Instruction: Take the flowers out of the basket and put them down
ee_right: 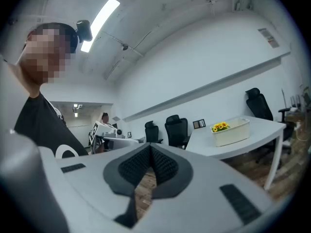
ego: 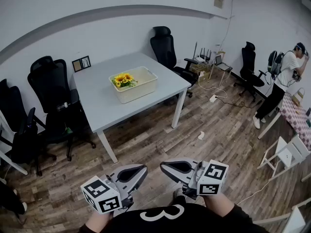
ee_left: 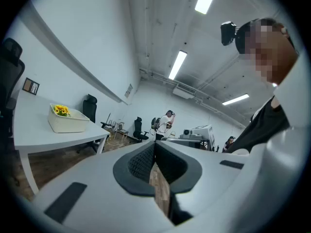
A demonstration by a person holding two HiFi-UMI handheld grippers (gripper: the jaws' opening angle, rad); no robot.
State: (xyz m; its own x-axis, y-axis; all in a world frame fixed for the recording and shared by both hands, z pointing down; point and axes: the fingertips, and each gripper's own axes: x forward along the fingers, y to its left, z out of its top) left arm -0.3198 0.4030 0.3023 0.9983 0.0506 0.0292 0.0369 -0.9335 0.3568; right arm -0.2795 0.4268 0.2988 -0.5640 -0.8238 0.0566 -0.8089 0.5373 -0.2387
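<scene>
Yellow sunflowers [ego: 123, 79] stand at the left end of a white basket [ego: 141, 89] on a grey table [ego: 102, 101] across the room. I hold both grippers low in front of my body, far from the table. The left gripper [ego: 141, 171] is shut with nothing between its jaws, and so is the right gripper [ego: 166, 167]. In the left gripper view the flowers [ee_left: 61, 110] and basket [ee_left: 68, 124] are small at far left, beyond the shut left gripper [ee_left: 154, 147]. The right gripper view has the flowers [ee_right: 220, 126] in the basket [ee_right: 233, 132] at right, past the right gripper [ee_right: 150, 149].
Black office chairs [ego: 48, 81] stand left of and behind the table. A small picture frame [ego: 81, 63] stands at the table's back corner. A person [ego: 284, 79] stands at far right near another table. White chairs [ego: 286, 154] and a cable [ego: 214, 93] are on the wooden floor.
</scene>
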